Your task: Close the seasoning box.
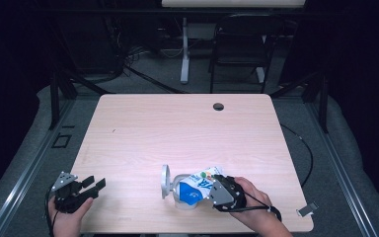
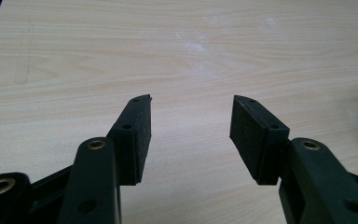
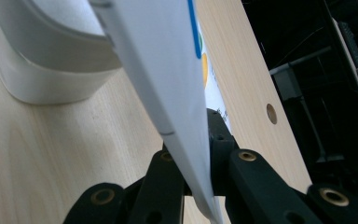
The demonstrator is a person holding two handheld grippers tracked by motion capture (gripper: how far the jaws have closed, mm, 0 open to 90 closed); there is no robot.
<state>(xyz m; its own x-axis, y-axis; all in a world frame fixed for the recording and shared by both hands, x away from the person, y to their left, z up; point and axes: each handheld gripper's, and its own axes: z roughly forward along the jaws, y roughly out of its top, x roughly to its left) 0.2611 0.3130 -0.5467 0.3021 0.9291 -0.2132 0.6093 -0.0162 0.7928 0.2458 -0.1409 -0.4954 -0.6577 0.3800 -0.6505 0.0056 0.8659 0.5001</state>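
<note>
Right gripper [image 1: 212,190] fingers clench a thin pouch [image 1: 197,185] by the white container [image 1: 175,190]; left gripper [image 1: 91,185] fingers stand released over the surface [image 1: 177,128]. Pouch may slip or tear, since only its flat edge is pinched.

I count two grippers: my left gripper [image 1: 93,184] and my right gripper [image 1: 212,190]. One white-and-blue packet [image 1: 197,185], one round white container [image 1: 170,183], one table [image 1: 177,128], one chair [image 1: 239,47] behind.
</note>
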